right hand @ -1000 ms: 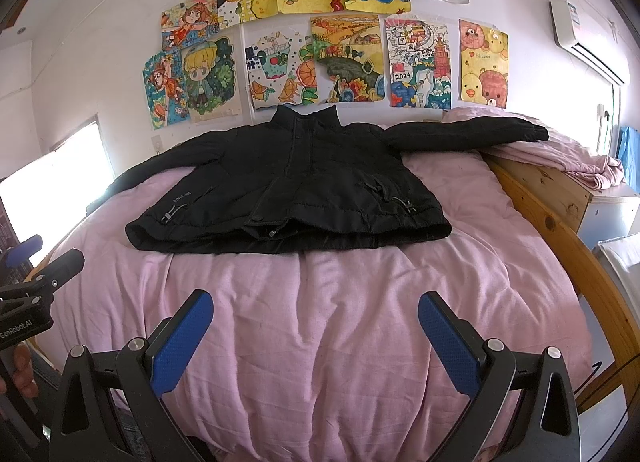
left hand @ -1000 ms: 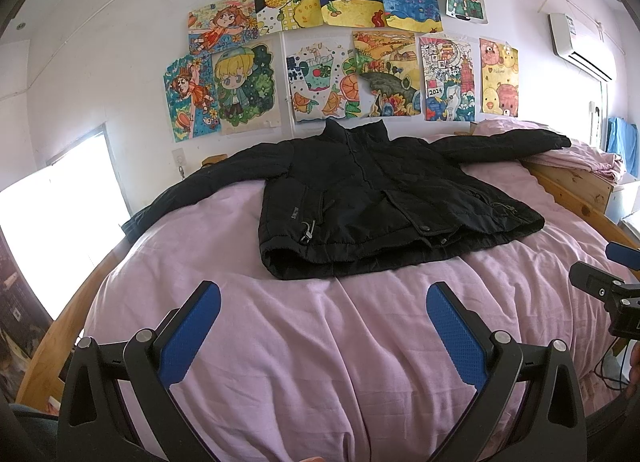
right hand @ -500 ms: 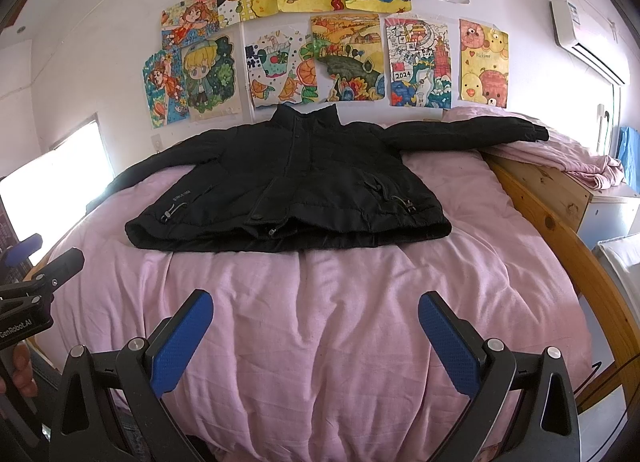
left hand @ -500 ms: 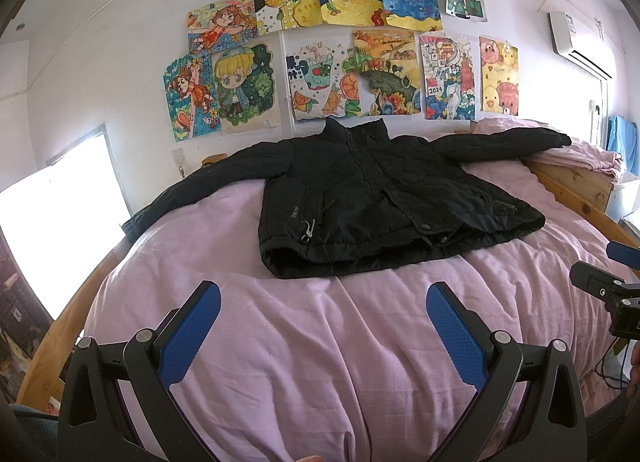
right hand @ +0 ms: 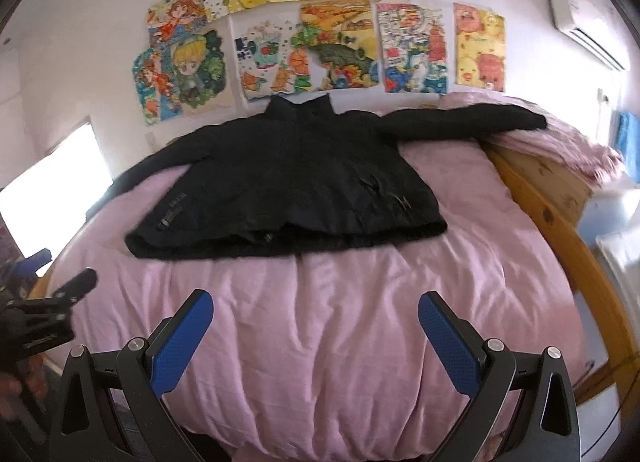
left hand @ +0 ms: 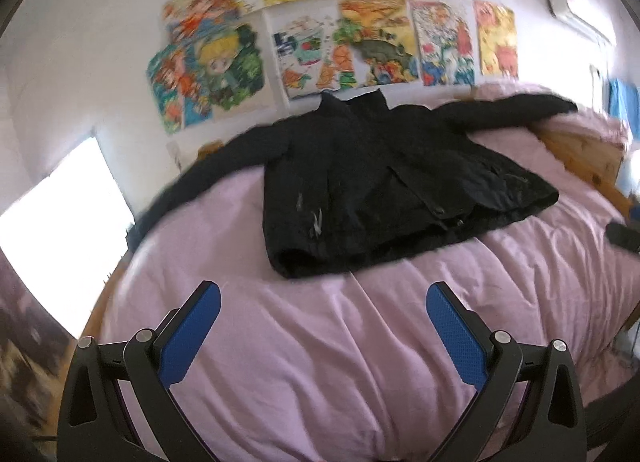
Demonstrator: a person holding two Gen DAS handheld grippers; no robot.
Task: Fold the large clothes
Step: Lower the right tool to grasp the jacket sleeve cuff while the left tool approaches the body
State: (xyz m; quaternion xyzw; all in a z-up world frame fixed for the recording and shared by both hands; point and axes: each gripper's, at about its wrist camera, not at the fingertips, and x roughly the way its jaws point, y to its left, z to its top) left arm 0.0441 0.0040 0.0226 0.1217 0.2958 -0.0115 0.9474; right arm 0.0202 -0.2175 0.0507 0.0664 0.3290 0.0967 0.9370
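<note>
A black padded jacket (left hand: 384, 186) (right hand: 296, 186) lies flat and face up on the pink bed cover (left hand: 360, 342) (right hand: 320, 322), collar toward the wall, both sleeves spread out sideways. My left gripper (left hand: 322, 302) is open, hovering over the bare cover short of the jacket's hem, with nothing between its blue pads (left hand: 188, 338). My right gripper (right hand: 316, 310) is open too, also short of the hem and empty. The left gripper's body (right hand: 44, 314) shows at the left edge of the right wrist view.
Coloured drawings (right hand: 320, 30) cover the wall behind the bed. A wooden bed frame (right hand: 560, 230) runs along the right side with crumpled pink bedding (right hand: 560, 142) beyond it. A bright window (left hand: 60, 230) is at the left. An air conditioner (right hand: 580, 30) hangs high right.
Both grippers have moved forward toward the jacket, which looks larger and nearer; the left view is blurred from motion. Both stay open.
</note>
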